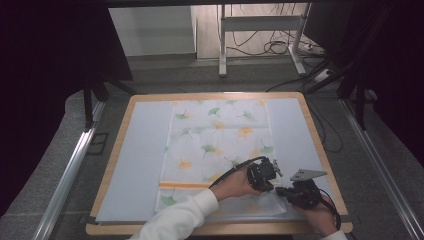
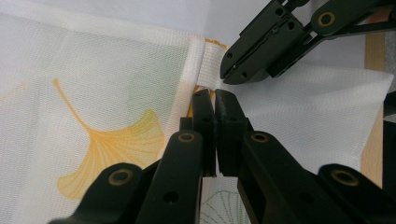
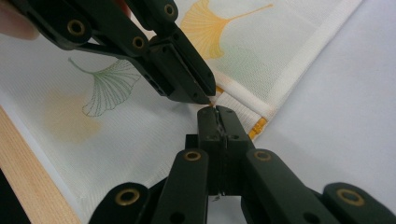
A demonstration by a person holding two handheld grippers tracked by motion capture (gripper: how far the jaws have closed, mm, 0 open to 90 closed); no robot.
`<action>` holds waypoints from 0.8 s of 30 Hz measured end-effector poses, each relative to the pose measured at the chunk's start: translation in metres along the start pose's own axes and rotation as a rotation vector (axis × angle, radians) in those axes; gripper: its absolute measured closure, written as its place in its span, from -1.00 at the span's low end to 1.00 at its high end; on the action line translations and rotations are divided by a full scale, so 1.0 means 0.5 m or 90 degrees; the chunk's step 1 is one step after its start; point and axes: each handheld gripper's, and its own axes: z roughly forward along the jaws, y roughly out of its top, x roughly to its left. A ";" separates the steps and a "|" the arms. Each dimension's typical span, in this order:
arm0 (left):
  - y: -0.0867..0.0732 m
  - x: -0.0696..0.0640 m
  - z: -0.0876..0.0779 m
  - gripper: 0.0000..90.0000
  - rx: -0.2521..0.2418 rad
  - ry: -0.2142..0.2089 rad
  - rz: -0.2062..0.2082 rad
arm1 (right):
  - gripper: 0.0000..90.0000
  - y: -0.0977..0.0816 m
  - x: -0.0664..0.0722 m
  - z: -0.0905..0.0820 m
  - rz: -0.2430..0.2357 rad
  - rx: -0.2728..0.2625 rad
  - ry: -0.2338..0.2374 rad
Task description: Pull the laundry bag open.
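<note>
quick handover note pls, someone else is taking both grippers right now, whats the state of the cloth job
Left gripper: jaws shut, pinching the cloth at the folded hem by the orange stripe.
Right gripper: jaws shut on the same hem, tips nearly meeting the left's.
Cloth: white with a ginkgo leaf print, flat on the pale blue mat, near right corner turned over.
Done: both grips set at the near right part of the cloth.
Left: probably the fold or pull itself; keep both grips closed while moving.
</note>
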 end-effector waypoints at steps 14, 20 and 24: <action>-0.007 0.013 -0.008 1.00 -0.013 0.004 -0.024 | 0.97 -0.001 -0.003 0.000 -0.003 -0.003 0.001; -0.023 0.031 -0.015 1.00 -0.018 0.001 -0.038 | 0.98 0.000 -0.004 0.000 -0.001 -0.002 0.002; -0.021 0.020 -0.012 1.00 -0.034 0.006 -0.010 | 0.98 0.000 -0.003 0.000 -0.001 -0.002 0.002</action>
